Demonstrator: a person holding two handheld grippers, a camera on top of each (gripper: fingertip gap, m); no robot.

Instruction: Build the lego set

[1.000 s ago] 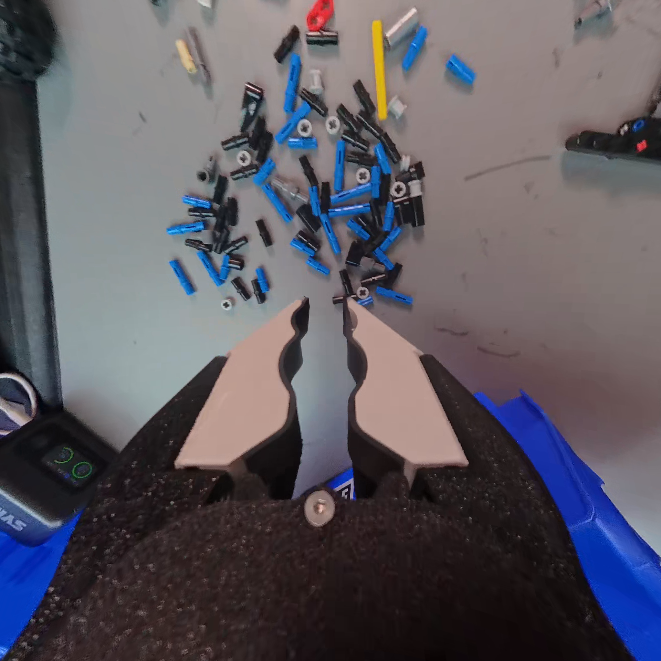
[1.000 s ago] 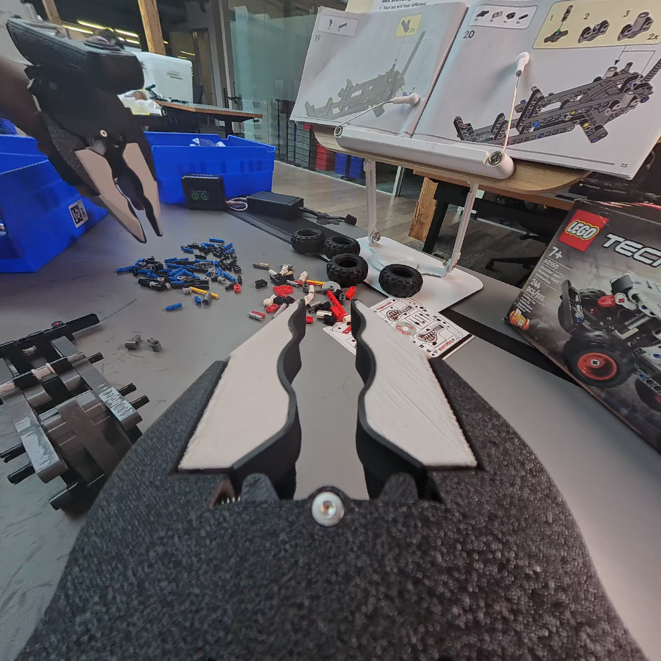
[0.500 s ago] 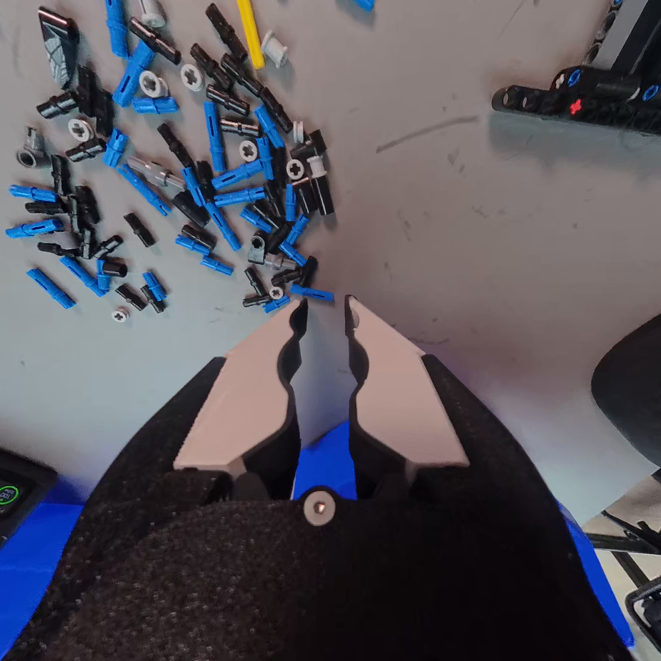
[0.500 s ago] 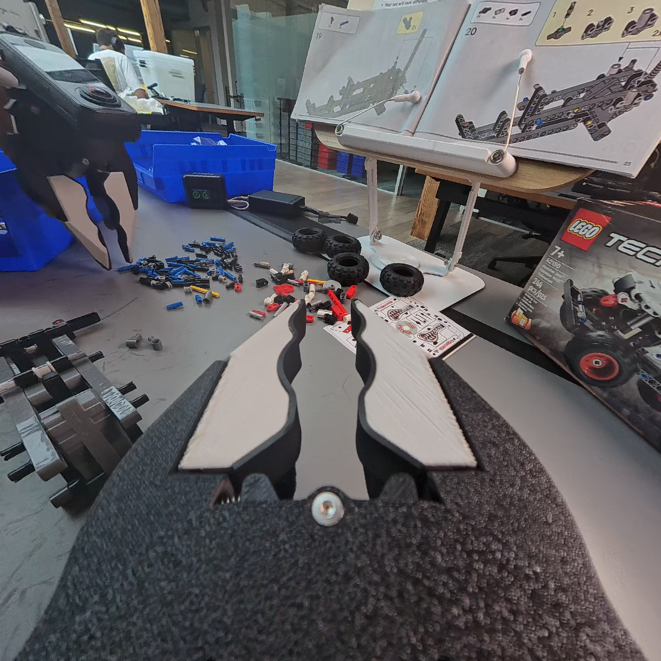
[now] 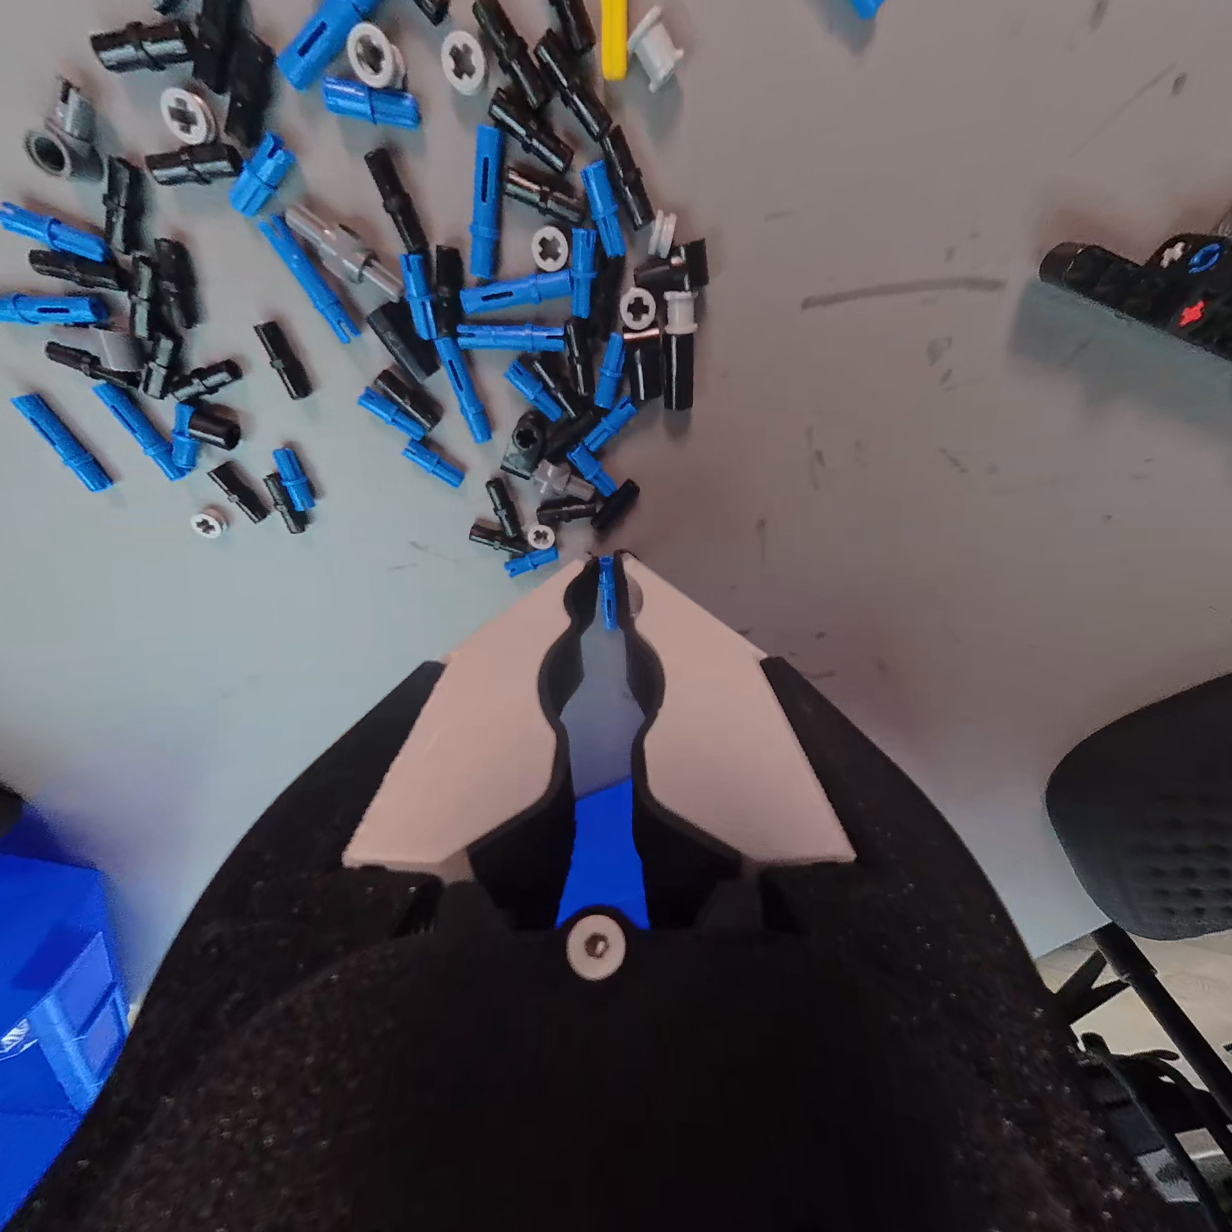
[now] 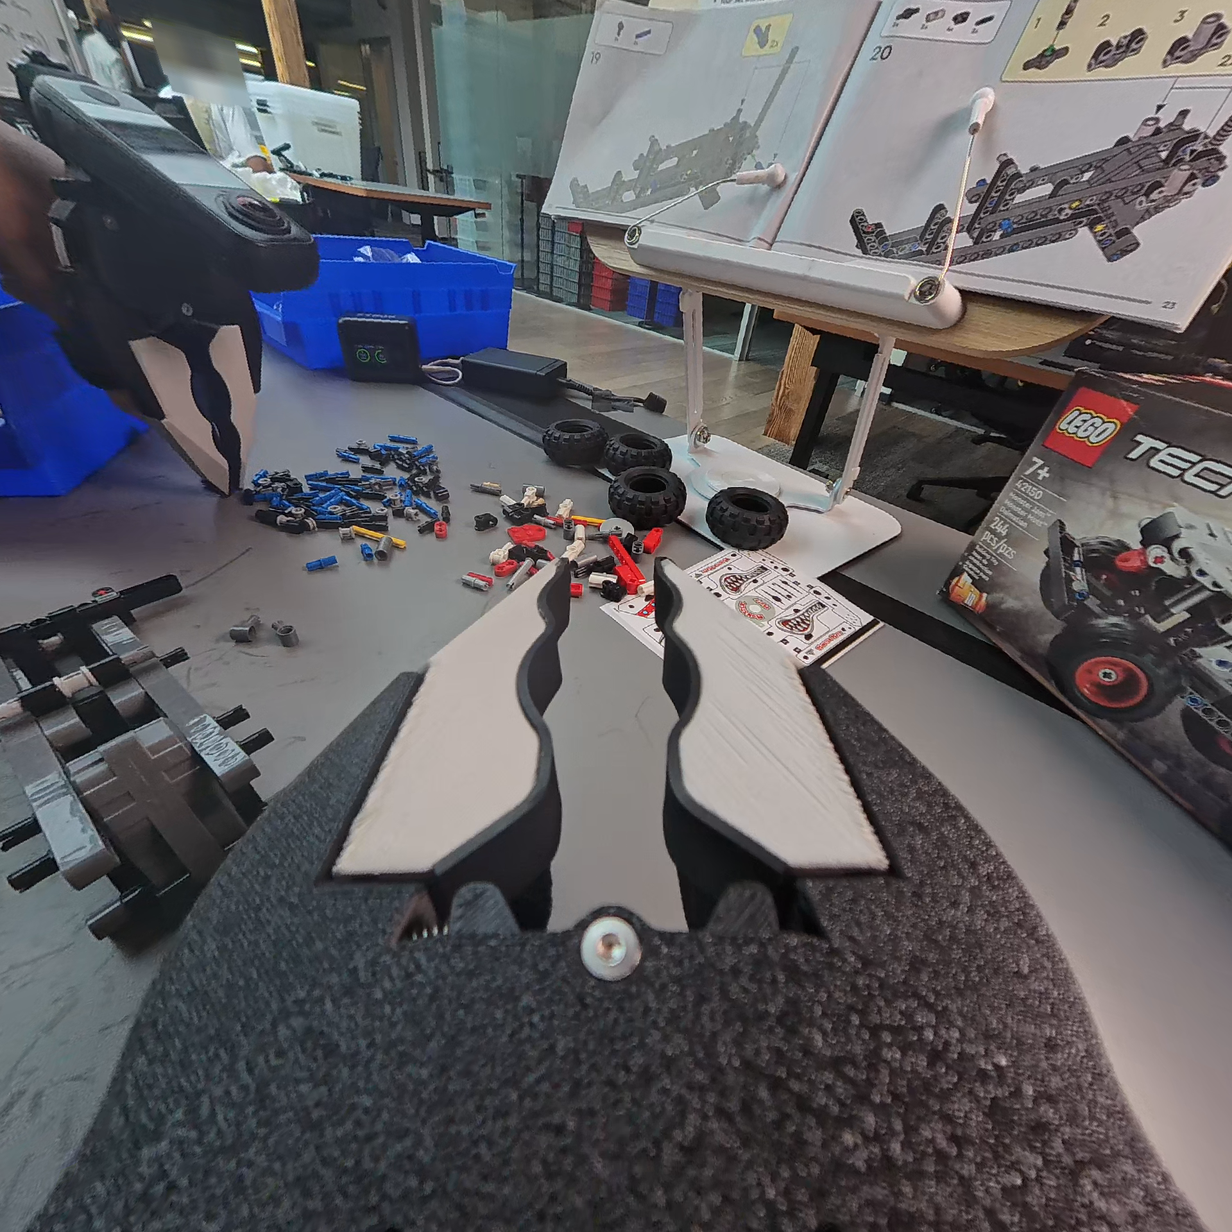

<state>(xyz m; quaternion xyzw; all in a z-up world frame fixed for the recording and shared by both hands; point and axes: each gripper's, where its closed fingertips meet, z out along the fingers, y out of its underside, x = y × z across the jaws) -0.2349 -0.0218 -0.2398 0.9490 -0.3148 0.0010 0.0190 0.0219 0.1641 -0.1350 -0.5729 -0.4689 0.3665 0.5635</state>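
Grey scuffed tabletop point(image 5: 867, 467): left gripper point(image 5: 607, 567) pinches a small blue plastic pin point(image 5: 607, 593) between its tips, loose pins point(image 5: 467, 300) just ahead; right gripper point(image 6: 612, 573) gapes empty.

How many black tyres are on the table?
4: two side by side at the back, one in front, one by the stand's base. None appear hidden.
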